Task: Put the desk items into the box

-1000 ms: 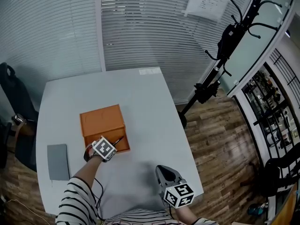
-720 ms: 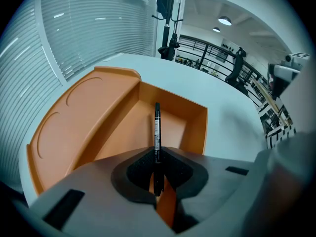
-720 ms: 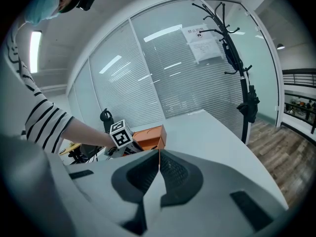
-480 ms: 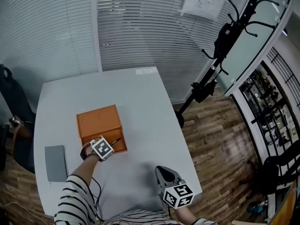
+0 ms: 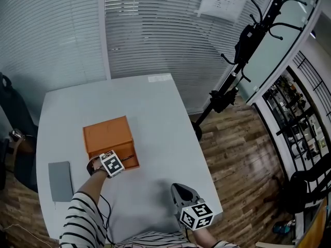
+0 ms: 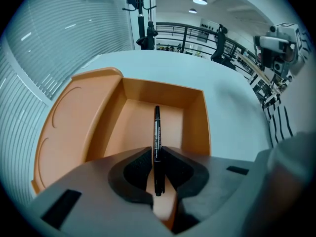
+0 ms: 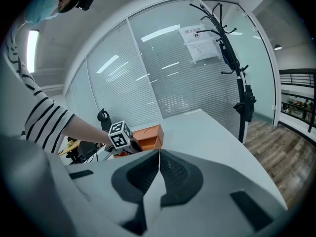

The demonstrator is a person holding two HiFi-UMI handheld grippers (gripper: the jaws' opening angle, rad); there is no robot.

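Observation:
An orange box (image 5: 107,134) lies open on the pale table (image 5: 155,105), its lid folded back on the far side. In the left gripper view the box's tray (image 6: 195,120) lies just below and ahead of the jaws. My left gripper (image 5: 120,159) (image 6: 157,154) is shut on a black pen (image 6: 157,132), which points forward over the tray. My right gripper (image 5: 179,188) (image 7: 159,153) hovers near the table's front edge, shut with nothing between its jaws. From there the left gripper's marker cube (image 7: 120,135) and the box (image 7: 150,134) show to the left.
A grey notebook (image 5: 60,180) lies flat on the table's left side. A black coat stand (image 5: 232,81) rises off the table's right edge over wooden floor. A dark chair (image 5: 13,112) stands at the left. Window blinds back the table.
The head view has drifted slightly. My left gripper with the pen stays at the box's near side, shifted only a little. The right gripper has not moved.

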